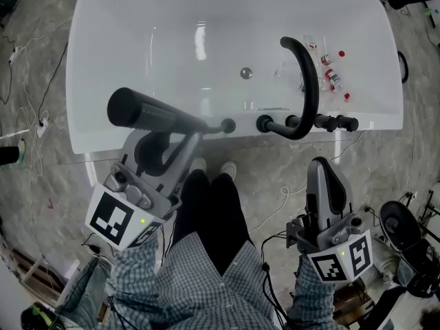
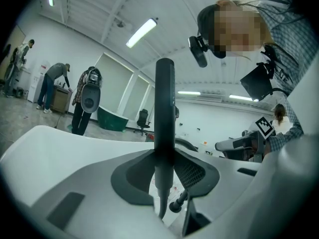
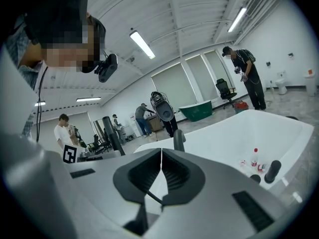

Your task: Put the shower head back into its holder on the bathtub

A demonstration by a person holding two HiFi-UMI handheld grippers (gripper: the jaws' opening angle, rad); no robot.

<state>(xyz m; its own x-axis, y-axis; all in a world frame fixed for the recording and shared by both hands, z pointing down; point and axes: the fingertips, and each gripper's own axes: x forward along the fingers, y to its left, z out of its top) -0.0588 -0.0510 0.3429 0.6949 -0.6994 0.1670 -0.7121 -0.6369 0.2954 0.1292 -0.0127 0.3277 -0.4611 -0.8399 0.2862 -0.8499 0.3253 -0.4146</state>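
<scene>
Head view shows you the white bathtub [image 1: 82, 81] below, its arched black faucet [image 1: 307, 88] on the near rim. Your left gripper [image 1: 187, 137] pinches the black shower head [image 1: 161, 117] above that rim, left of the faucet. Your right gripper [image 1: 321, 167] hangs apart, jaws pressed together on nothing.

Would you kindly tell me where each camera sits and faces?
Head view: on the person's head, down at the bathtub; left tool, right tool, legs show.
Left gripper view: on the left tool, along jaws shut on the shower head; the person's shirt shows.
Right gripper view: on the right tool, jaws together, empty, facing across the bathtub.
Shared: head view and right gripper view both show small bottles.
</scene>
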